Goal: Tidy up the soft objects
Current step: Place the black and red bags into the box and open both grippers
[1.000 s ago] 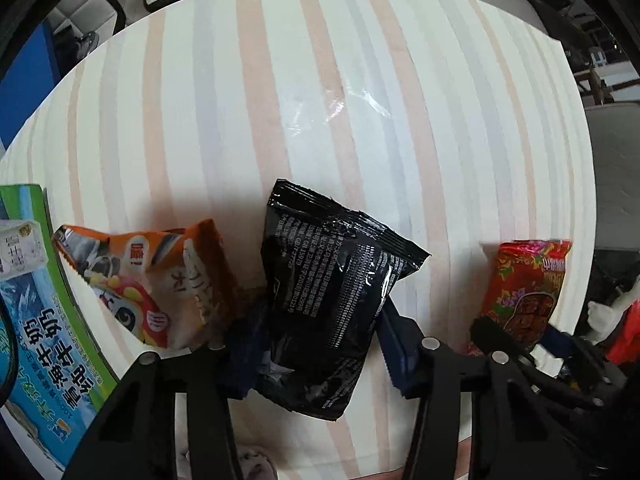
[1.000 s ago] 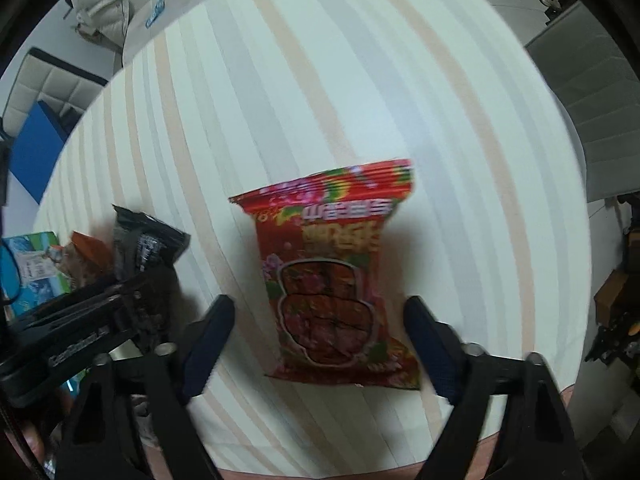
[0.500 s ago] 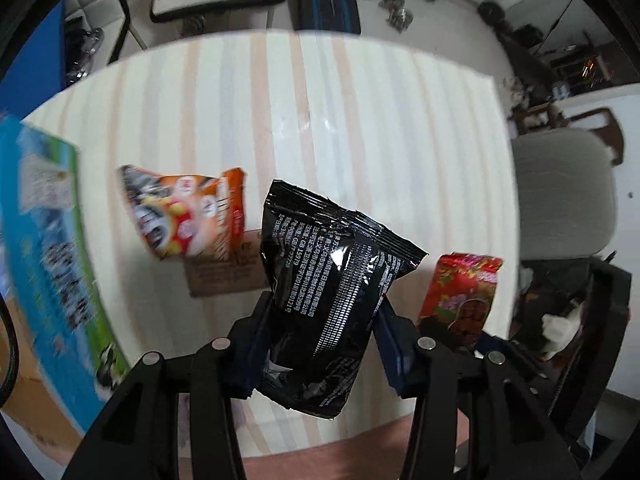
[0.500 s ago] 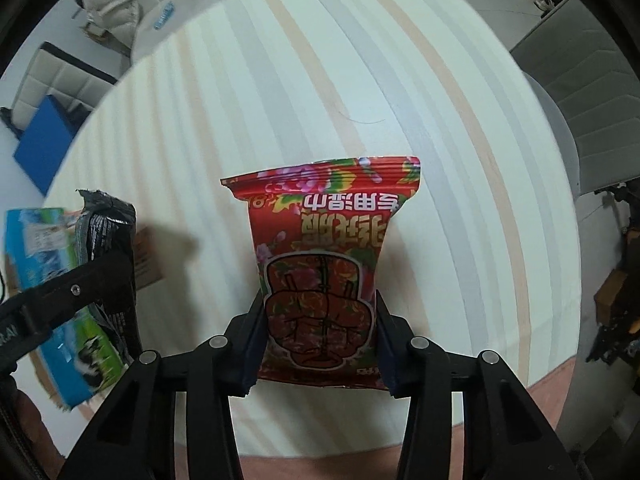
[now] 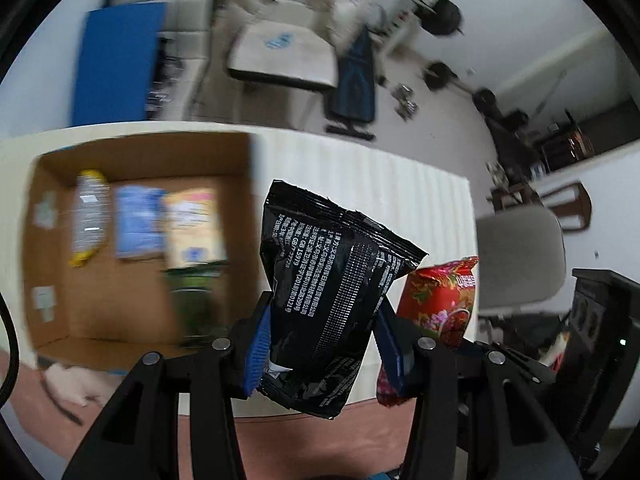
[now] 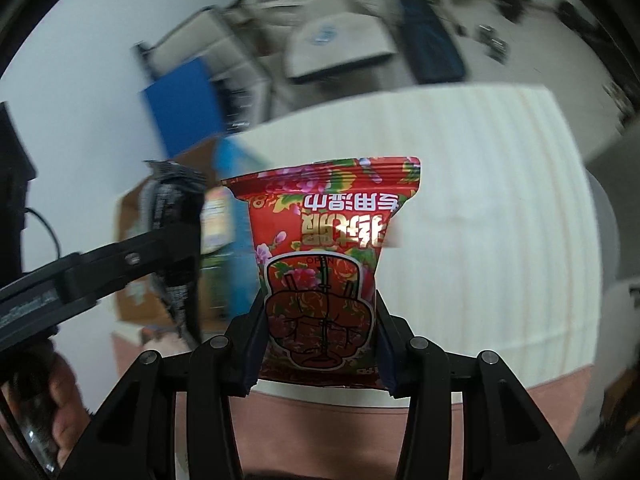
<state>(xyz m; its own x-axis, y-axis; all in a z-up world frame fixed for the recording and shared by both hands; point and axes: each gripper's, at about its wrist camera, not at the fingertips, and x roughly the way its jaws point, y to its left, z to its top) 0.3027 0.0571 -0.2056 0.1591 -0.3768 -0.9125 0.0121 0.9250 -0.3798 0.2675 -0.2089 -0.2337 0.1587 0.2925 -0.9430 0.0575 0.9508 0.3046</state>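
Observation:
My left gripper (image 5: pixel 322 344) is shut on a black snack bag (image 5: pixel 332 300) and holds it in the air above the near edge of the striped table (image 5: pixel 360 176). My right gripper (image 6: pixel 320 344) is shut on a red flowered snack bag (image 6: pixel 324 248), also lifted off the table (image 6: pixel 480 220). The red bag (image 5: pixel 444 300) shows just right of the black one in the left wrist view. The left gripper with the black bag (image 6: pixel 172 224) shows at the left of the right wrist view. An open cardboard box (image 5: pixel 132 240) stands on the table to the left.
The box holds several packets, among them a clear bottle-like pack (image 5: pixel 90 216), a blue pack (image 5: pixel 138 220) and a yellow pack (image 5: pixel 192 228). A grey chair (image 5: pixel 520 256) stands right of the table. Benches and weights lie beyond.
Both grippers have risen from the table with their bags and swung left. The box interior has come into view. One second ago the right gripper was open around the red bag.

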